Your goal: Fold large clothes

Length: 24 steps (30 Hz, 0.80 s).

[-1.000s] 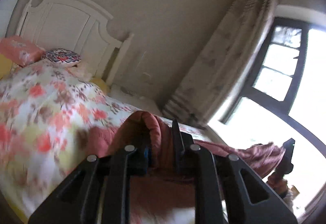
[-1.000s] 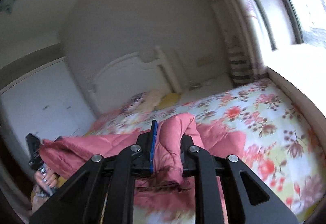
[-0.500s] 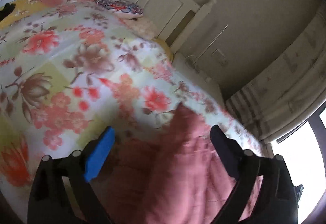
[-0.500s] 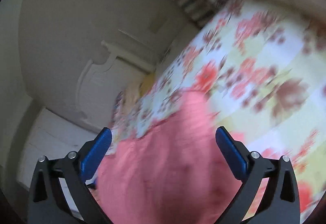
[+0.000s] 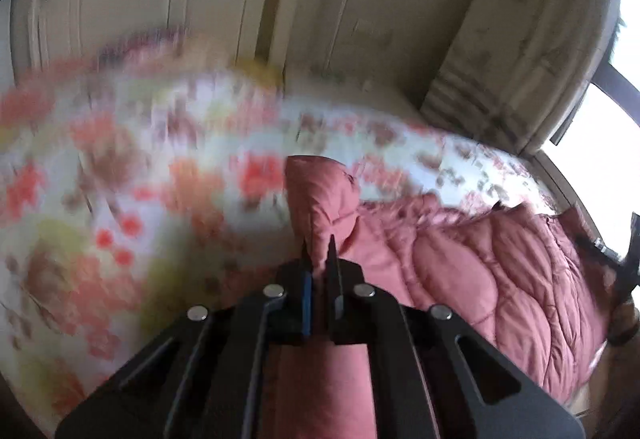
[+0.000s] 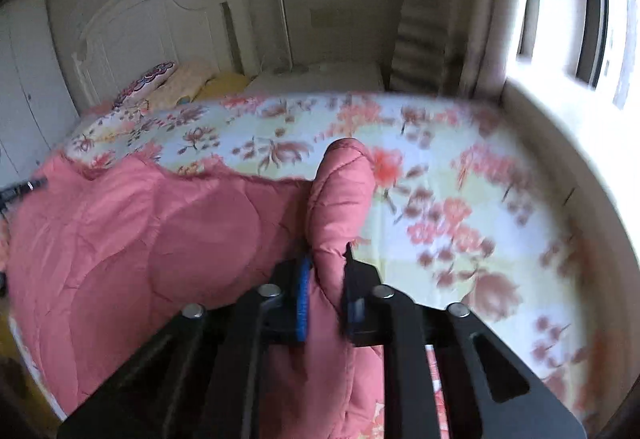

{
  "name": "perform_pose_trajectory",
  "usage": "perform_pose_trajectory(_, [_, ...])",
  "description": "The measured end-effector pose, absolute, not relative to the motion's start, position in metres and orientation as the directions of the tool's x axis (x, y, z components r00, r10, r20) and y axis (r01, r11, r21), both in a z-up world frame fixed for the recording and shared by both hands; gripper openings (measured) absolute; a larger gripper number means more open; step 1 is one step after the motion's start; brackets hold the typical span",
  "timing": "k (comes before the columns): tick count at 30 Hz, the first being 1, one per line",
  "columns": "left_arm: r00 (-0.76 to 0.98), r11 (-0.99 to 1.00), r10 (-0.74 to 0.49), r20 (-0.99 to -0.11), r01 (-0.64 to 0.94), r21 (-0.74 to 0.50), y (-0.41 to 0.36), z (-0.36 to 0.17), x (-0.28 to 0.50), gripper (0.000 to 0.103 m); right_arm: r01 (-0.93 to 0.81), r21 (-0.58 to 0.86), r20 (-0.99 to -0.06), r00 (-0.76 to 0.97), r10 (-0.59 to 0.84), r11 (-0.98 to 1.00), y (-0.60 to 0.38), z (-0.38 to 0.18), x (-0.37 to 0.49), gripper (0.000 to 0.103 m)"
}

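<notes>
The work surface is a bed [image 6: 460, 175] covered by a floral sheet; a white headboard [image 6: 160, 19] and pillows [image 6: 160, 83] lie ahead of the right gripper [image 6: 326, 259], with a curtain [image 6: 432, 19] and bright window [image 6: 616, 19] to its right. The pink quilted coat [image 6: 160, 247] lies spread on the bed, to the left of the right gripper and to the right of the left gripper [image 5: 318, 245].

Both sets of jaws have just been closing. Each gripper now pinches a raised fold of the coat between its pads.

In the left wrist view the bed and headboard are blurred. The coat's near edge is hidden under both grippers. A dark object at the left edge of the right view cannot be identified.
</notes>
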<state>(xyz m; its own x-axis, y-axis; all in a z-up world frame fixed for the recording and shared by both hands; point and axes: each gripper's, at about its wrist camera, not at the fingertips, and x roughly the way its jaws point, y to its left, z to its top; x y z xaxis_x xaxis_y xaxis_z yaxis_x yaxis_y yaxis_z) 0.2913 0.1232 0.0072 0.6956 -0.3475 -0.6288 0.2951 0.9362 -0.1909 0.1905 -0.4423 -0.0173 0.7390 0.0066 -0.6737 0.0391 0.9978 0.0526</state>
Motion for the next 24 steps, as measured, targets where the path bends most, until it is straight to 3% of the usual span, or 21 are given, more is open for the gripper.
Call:
perform_pose_trajectory(2, [0.739, 0.925, -0.379, -0.557, 0.297, -0.236, 0.131, 0.028, 0.278, 0.005, 0.047, 0.042, -0.637, 0.771, -0.01, 0.998, -0.44, 0.004, 0.182, 0.013])
perform_pose_trajectory(5, [0.765, 0.928, -0.369, -0.528, 0.277, -0.247, 0.132, 0.047, 0.28, 0.005, 0.072, 0.041, -0.609, 0.793, -0.033, 0.997, -0.441, 0.032, 0.181, 0.013])
perform_pose_trajectory(8, [0.764, 0.965, -0.261, -0.59, 0.21, -0.155, 0.118, 0.04, 0.304, 0.006, 0.118, 0.022, -0.631, 0.772, -0.078, 0.993, -0.44, 0.033, 0.207, 0.013])
perform_pose_trajectory(11, [0.72, 0.988, -0.151, -0.677, 0.123, -0.089, 0.105, 0.005, 0.342, 0.009, 0.189, 0.012, -0.73, 0.673, -0.121, 0.982, -0.445, -0.008, 0.247, 0.013])
perform_pose_trajectory(13, [0.671, 0.998, -0.044, -0.74, 0.06, -0.005, 0.097, -0.036, 0.357, 0.023, 0.216, -0.014, -0.796, 0.589, -0.141, 0.976, -0.446, -0.051, 0.265, 0.014])
perform_pose_trajectory(14, [0.654, 0.999, -0.039, -0.755, 0.052, -0.006, 0.096, -0.044, 0.359, 0.023, 0.224, -0.018, -0.79, 0.595, -0.151, 0.974, -0.445, -0.061, 0.265, 0.016])
perform_pose_trajectory(16, [0.675, 0.999, -0.021, -0.737, 0.04, 0.009, 0.096, -0.037, 0.354, 0.032, 0.245, -0.007, -0.775, 0.611, -0.16, 0.97, -0.449, -0.057, 0.26, 0.035])
perform_pose_trajectory(17, [0.692, 0.999, 0.01, -0.722, 0.03, 0.042, 0.095, -0.031, 0.349, 0.061, 0.265, -0.027, -0.774, 0.604, -0.188, 0.964, -0.452, -0.053, 0.258, 0.063])
perform_pose_trajectory(18, [0.709, 0.997, 0.041, -0.704, 0.015, 0.073, 0.095, -0.025, 0.345, 0.078, 0.275, -0.029, -0.77, 0.607, -0.197, 0.961, -0.457, -0.046, 0.254, 0.09])
perform_pose_trajectory(19, [0.739, 0.996, 0.051, -0.672, 0.007, 0.084, 0.095, -0.016, 0.338, 0.087, 0.27, -0.003, -0.757, 0.628, -0.179, 0.963, -0.462, -0.038, 0.248, 0.092])
perform_pose_trajectory(22, [0.858, 0.994, 0.089, -0.505, -0.046, 0.098, 0.096, 0.02, 0.302, 0.095, 0.276, 0.033, -0.69, 0.701, -0.178, 0.96, -0.46, 0.0, 0.223, 0.093])
perform_pose_trajectory(24, [0.908, 0.995, 0.044, -0.417, 0.0, 0.103, 0.084, 0.04, 0.274, 0.101, 0.219, 0.025, -0.631, 0.76, -0.155, 0.975, -0.438, 0.022, 0.209, 0.093])
